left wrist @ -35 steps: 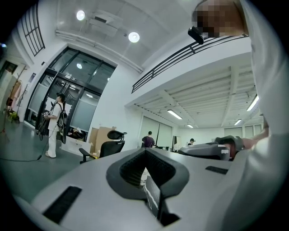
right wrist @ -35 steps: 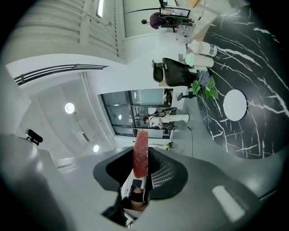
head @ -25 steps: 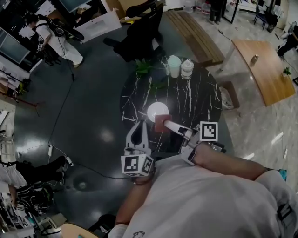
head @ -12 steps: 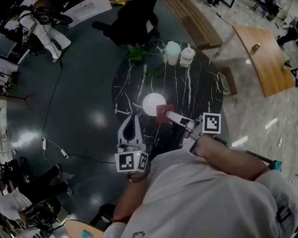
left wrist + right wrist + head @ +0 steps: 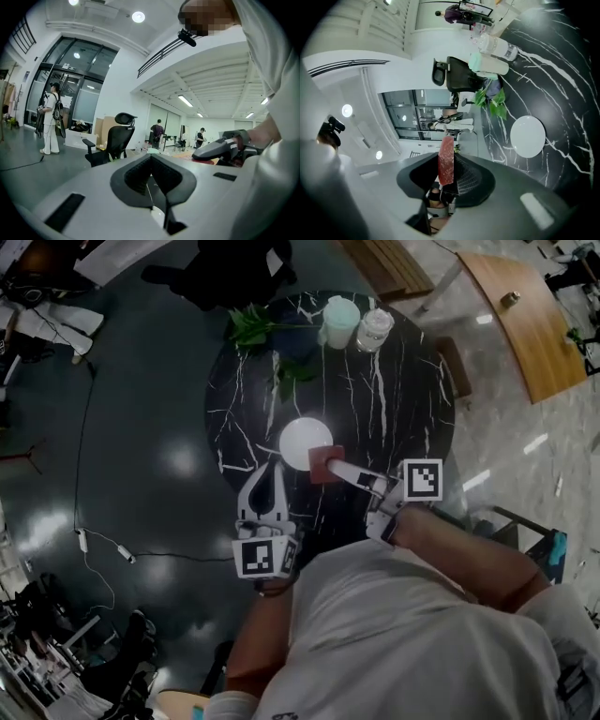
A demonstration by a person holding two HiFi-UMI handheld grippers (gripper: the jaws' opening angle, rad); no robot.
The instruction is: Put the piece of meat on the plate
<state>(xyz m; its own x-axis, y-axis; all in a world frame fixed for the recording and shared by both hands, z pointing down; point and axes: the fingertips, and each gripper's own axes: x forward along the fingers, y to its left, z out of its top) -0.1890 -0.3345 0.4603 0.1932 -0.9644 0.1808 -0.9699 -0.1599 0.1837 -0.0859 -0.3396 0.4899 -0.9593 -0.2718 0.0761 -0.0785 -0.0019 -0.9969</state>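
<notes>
A white round plate (image 5: 302,441) lies near the middle of the black marbled round table (image 5: 403,399); the right gripper view shows the plate (image 5: 528,136) too. My right gripper (image 5: 334,466) is shut on a flat red piece of meat (image 5: 321,463), which hangs just by the plate's near right edge. In the right gripper view the meat (image 5: 446,161) stands edge-on between the dark pads of the right gripper (image 5: 447,158). My left gripper (image 5: 271,471) hovers at the table's near left edge, its tips together and holding nothing. The left gripper (image 5: 151,157) looks level across the room.
At the table's far side stand a leafy green plant (image 5: 251,324), a mint-lidded cup (image 5: 338,321) and a clear jar (image 5: 371,329). A black office chair (image 5: 234,268) stands beyond. A wooden table (image 5: 520,320) is at upper right. A cable (image 5: 103,540) lies on the floor.
Both grippers have sunk toward the table. The meat stays in the right gripper, by the plate's near right edge. The left gripper stays shut.
</notes>
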